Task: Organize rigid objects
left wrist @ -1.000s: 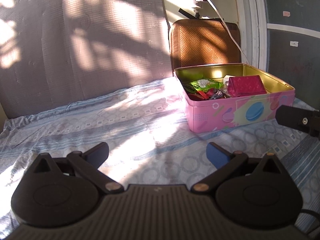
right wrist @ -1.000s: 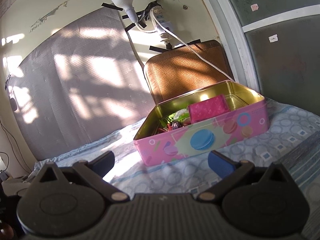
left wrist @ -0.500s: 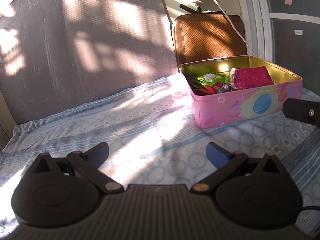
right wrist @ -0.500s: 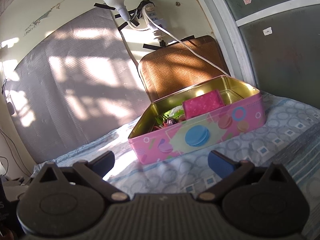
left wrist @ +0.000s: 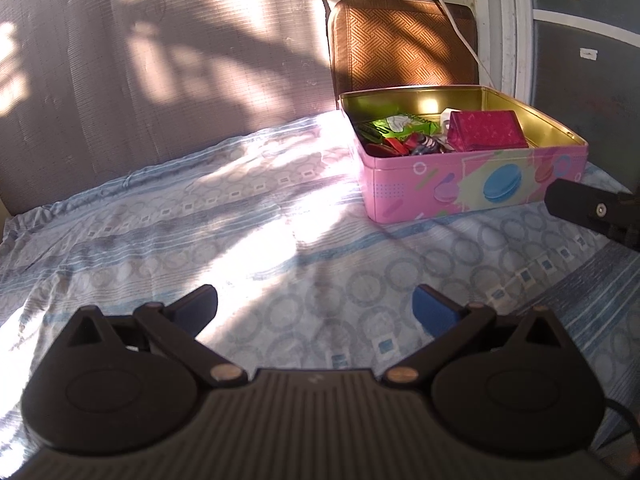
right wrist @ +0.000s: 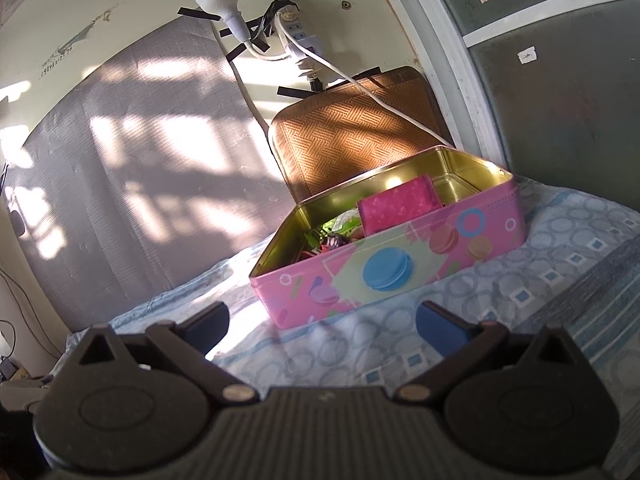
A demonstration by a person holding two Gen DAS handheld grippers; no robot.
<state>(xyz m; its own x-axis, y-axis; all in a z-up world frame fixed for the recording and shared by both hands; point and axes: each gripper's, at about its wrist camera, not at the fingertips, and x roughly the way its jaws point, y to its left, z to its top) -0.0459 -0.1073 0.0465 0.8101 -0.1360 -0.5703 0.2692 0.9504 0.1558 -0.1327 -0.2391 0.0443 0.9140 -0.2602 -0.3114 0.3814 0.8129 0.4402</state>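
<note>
The left gripper (left wrist: 315, 308) hovers low over a sunlit bed (left wrist: 200, 232), its blue-tipped fingers (left wrist: 434, 314) spread wide and holding nothing. The right gripper (right wrist: 322, 322), likewise spread and empty, hangs just near of the pink tin (right wrist: 400, 268); one of its fingers shows at the right edge of the left wrist view.

The tin stands open on the patterned sheet, to the far right from the left gripper, its woven-brown lid (left wrist: 404, 44) propped upright against the wall behind it. Inside, a magenta box (left wrist: 486, 130) leans toward the right half, with green packets (left wrist: 394, 124) and a tangle of small red and dark pieces (left wrist: 404, 146) at the left; what these are cannot be told.

No loose item lies on the visible sheet, so the sorting appears close to done, and closing the lid seems the likely remaining step. To do it well, a gripper would need to reach over the far rim and tip the lid forward gently, clear of the white cable (right wrist: 384, 100) draped across it.
</note>
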